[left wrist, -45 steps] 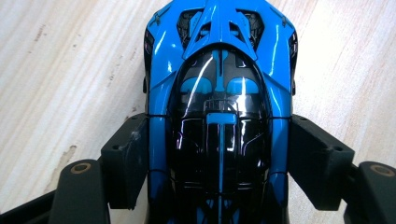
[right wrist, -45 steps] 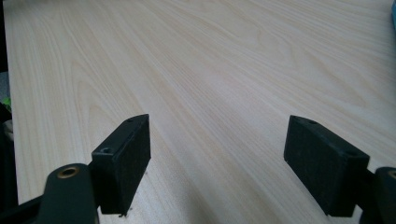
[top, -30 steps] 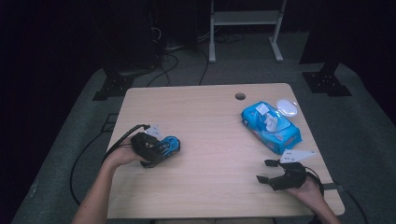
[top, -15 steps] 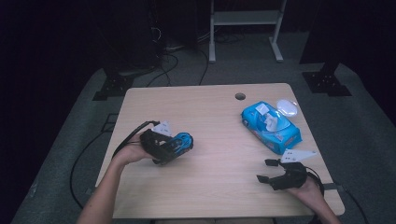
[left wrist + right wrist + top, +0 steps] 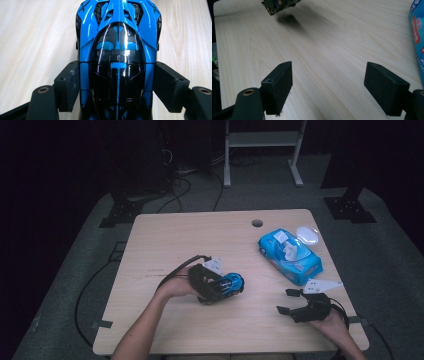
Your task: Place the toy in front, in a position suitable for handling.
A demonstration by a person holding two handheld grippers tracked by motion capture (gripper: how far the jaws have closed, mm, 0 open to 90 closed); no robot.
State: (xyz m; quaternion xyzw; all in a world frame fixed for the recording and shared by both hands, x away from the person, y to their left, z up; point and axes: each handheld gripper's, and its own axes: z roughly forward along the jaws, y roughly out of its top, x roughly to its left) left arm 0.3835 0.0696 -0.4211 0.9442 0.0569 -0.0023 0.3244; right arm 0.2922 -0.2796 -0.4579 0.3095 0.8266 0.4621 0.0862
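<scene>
While the left gripper (image 5: 231, 285) clamped the blue toy car (image 5: 117, 50), it had carried it rightward across the table (image 5: 165, 235) toward the wipes pack (image 5: 290, 256). The right gripper (image 5: 289, 301) lay wide and empty, so the car's transfer looked underway.

Black hand-held gripper (image 5: 289, 301), seemingly foam-padded

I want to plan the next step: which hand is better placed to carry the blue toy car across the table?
Left. The left gripper already clamps the blue toy car between its pads, while the right gripper rests open and empty near the table edge.
</scene>
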